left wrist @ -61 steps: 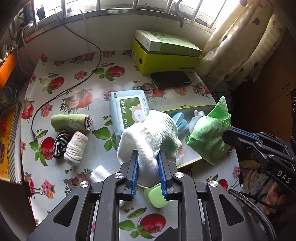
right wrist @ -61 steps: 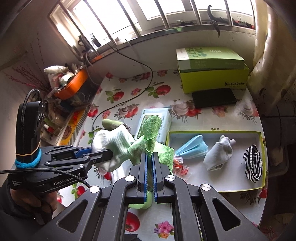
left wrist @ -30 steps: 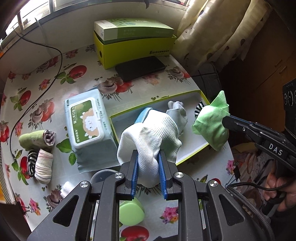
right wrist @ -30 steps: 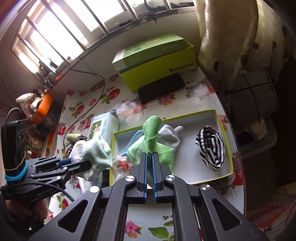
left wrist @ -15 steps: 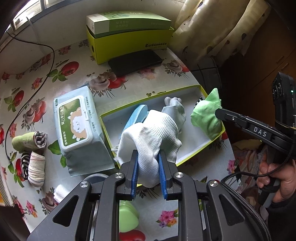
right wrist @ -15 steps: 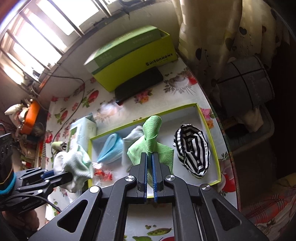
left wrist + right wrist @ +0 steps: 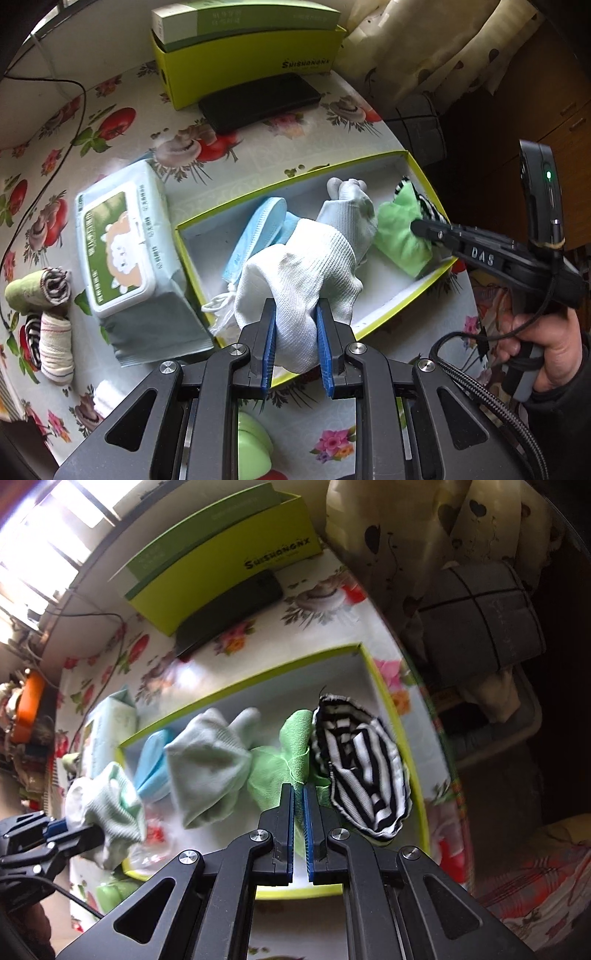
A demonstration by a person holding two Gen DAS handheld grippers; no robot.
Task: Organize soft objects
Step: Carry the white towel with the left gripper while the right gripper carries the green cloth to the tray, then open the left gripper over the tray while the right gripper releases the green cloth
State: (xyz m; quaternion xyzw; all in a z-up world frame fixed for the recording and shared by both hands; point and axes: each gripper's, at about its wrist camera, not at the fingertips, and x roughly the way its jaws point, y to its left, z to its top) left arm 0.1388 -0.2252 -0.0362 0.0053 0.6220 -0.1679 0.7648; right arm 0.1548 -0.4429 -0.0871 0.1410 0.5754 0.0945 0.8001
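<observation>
My left gripper (image 7: pixel 295 314) is shut on a bunched white sock (image 7: pixel 306 273) and holds it over the near left part of the yellow-rimmed box (image 7: pixel 399 306). My right gripper (image 7: pixel 299 794) is shut on a green cloth (image 7: pixel 273 771), low inside the box (image 7: pixel 413 760) between a pale grey sock (image 7: pixel 207 764) and a black-and-white striped sock (image 7: pixel 365 771). A light blue face mask (image 7: pixel 258 232) lies at the box's left end. The right gripper (image 7: pixel 415 226) with the green cloth (image 7: pixel 397 229) also shows in the left wrist view.
A wet-wipes pack (image 7: pixel 122 254) lies left of the box. Rolled socks (image 7: pixel 44 295) sit at the table's left edge. A black phone (image 7: pixel 258 101) and a yellow-green carton (image 7: pixel 247 48) stand behind. A green round object (image 7: pixel 253 450) sits near the front. A hand (image 7: pixel 543 350) holds the right gripper.
Both grippers have come down toward the box. The green cloth has dropped from above the box into it, beside the striped sock. The white sock now hangs closer over the box's near edge.
</observation>
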